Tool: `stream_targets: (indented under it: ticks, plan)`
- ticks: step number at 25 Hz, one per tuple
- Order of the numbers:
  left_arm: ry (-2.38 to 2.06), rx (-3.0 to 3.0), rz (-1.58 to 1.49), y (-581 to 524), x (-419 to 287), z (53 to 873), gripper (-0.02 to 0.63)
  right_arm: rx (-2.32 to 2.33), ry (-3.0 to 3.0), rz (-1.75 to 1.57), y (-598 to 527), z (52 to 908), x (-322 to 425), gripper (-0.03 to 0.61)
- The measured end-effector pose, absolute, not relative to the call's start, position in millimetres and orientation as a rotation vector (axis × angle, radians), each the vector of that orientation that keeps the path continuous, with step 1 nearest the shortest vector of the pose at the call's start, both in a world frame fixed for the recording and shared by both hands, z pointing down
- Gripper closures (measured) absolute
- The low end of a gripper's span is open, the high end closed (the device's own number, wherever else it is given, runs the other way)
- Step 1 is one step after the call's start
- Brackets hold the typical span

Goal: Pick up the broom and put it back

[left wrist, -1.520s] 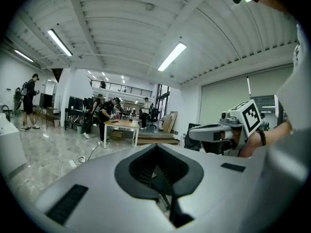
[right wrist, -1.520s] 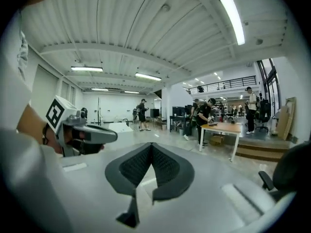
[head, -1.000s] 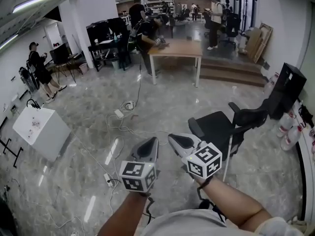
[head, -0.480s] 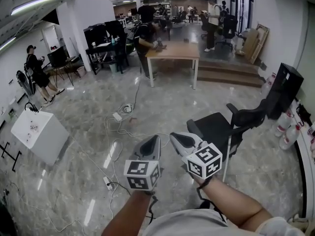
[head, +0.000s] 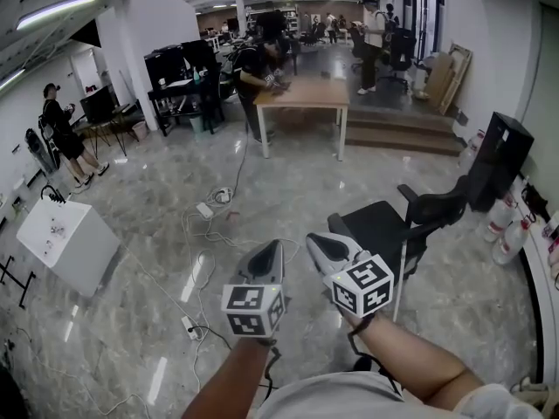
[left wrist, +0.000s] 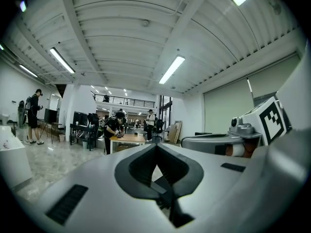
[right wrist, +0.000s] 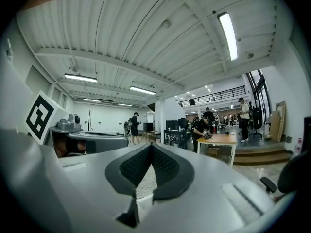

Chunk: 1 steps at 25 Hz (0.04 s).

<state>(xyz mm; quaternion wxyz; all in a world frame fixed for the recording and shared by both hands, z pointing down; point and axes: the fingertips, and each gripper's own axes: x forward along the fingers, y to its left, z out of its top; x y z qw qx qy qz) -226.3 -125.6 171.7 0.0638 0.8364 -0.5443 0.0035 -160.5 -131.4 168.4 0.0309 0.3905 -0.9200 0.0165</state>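
No broom shows clearly in any view. A thin pale pole stands at the front of the black office chair; I cannot tell what it is. My left gripper and right gripper are held out side by side, pointing level over the marble floor. In the left gripper view the left gripper has its jaws together with nothing between them, and the right gripper's body shows beside it. The right gripper is likewise shut and empty in its own view.
A wooden table with a person bent over it stands ahead, steps behind it. Cables and a power strip trail over the floor. A white box sits at the left, a black cabinet and bottles at the right.
Both grippers keep nearly the same place and stay shut. The head view has tipped slightly, so the table and the people have slid up and left in the picture.
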Motion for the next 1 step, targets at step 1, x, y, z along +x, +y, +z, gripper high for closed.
stream_targets:
  ticks: [1]
  plan:
    - [-1.647,2.526,0.008,-125.2,-227.5,171.1,0.609,1.206,-2.834,0.049,-131.3,167.8,-160.9,0.577]
